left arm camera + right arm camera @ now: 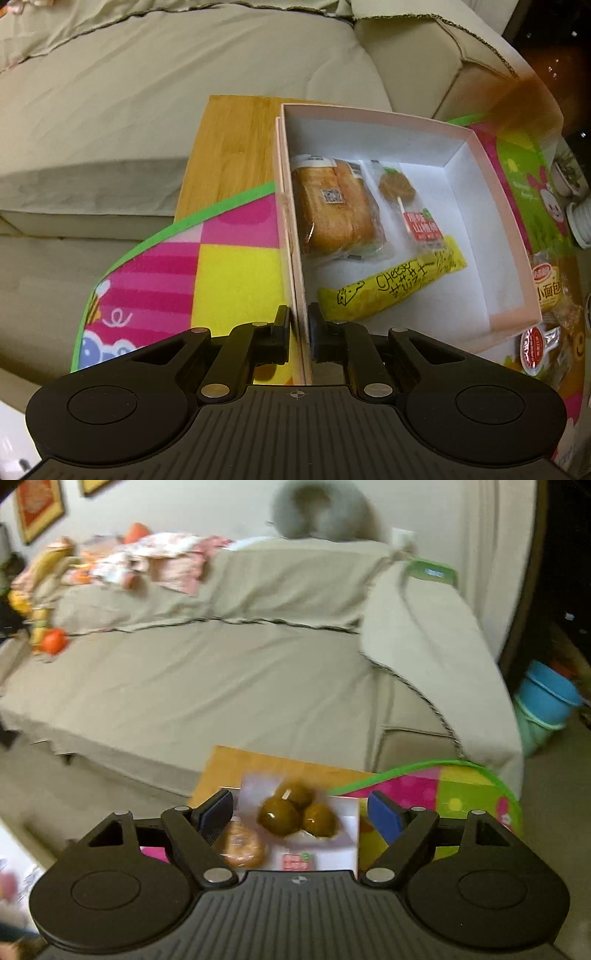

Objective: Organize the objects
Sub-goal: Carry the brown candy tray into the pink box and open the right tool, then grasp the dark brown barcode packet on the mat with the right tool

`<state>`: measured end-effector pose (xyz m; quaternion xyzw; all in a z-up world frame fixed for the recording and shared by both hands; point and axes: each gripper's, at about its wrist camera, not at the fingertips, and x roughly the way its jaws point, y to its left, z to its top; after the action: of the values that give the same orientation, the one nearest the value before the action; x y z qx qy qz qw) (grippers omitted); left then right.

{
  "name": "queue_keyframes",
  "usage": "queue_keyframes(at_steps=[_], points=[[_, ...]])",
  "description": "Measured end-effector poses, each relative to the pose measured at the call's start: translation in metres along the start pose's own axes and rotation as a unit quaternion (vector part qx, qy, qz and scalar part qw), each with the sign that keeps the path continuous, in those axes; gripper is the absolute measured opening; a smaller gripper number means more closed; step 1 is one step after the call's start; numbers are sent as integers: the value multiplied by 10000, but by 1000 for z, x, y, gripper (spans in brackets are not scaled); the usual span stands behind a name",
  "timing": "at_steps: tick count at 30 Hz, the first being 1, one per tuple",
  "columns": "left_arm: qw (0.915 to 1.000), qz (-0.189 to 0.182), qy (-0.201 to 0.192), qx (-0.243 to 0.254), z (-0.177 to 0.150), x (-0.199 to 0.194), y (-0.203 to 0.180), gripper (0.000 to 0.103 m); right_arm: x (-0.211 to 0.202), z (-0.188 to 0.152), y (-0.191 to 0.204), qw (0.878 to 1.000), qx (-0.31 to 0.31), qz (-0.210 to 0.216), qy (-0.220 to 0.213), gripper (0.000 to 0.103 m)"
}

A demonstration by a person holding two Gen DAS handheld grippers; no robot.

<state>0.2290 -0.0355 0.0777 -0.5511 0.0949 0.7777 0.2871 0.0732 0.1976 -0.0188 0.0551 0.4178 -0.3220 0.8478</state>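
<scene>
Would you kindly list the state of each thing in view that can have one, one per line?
Pink box: open, no lid, partly filled.
Left gripper: shut on the box's near wall.
Right gripper: open, nothing between its pads, above the box.
Bread pack: sealed, lying in the box.
Yellow cheese stick: wrapped, lying in the box.
Small bread packet: outside the box, on the mat.

A beige sofa [221, 672] under a loose throw fills the room, a grey neck pillow [321, 511] on its backrest. Framed pictures [37, 509] hang on the pale wall; blue buckets [546, 698], perhaps stacked, stand beside the armrest.
</scene>
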Motion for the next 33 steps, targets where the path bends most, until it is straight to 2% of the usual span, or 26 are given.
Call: queue_keyframes(at_steps=[2,5,9,11,13,17,20,24,28,30,33], points=[[10000,-45,-7,47,0,1,3,12,0,-8,1,9996,236,-55,112,82],[9999,-52,10,100,-1,1,3,12,-11,-36,0,9995,129,-126,243,86],[9999,-11,91,115,-1,0,2,12,-29,-98,-12,9955,114,-495,805,87],[9998,34,119,168,0,0,-1,11,-35,-131,-20,9866,450,-911,1277,87],[9997,80,140,183,0,1,-2,11,-45,-160,-28,9794,617,-1072,1594,87],[9994,184,234,190,-1,3,-6,10,-61,-195,-43,9670,1193,-1281,1852,88],[9990,267,299,208,-5,4,-9,10,-63,-204,-54,9643,1376,-1292,1858,90],[9988,284,323,244,-10,1,-9,9,-57,-209,-61,9653,1240,-1313,1886,90],[9987,326,339,178,-10,-2,-10,9,-46,-216,-68,9596,1410,-1382,2003,90],[9988,343,359,33,-10,-3,-9,9,-42,-220,-72,9633,1258,-1277,2000,90],[9986,354,395,58,-9,-3,-10,9,-30,-232,-84,9604,1345,-1162,2147,90]])
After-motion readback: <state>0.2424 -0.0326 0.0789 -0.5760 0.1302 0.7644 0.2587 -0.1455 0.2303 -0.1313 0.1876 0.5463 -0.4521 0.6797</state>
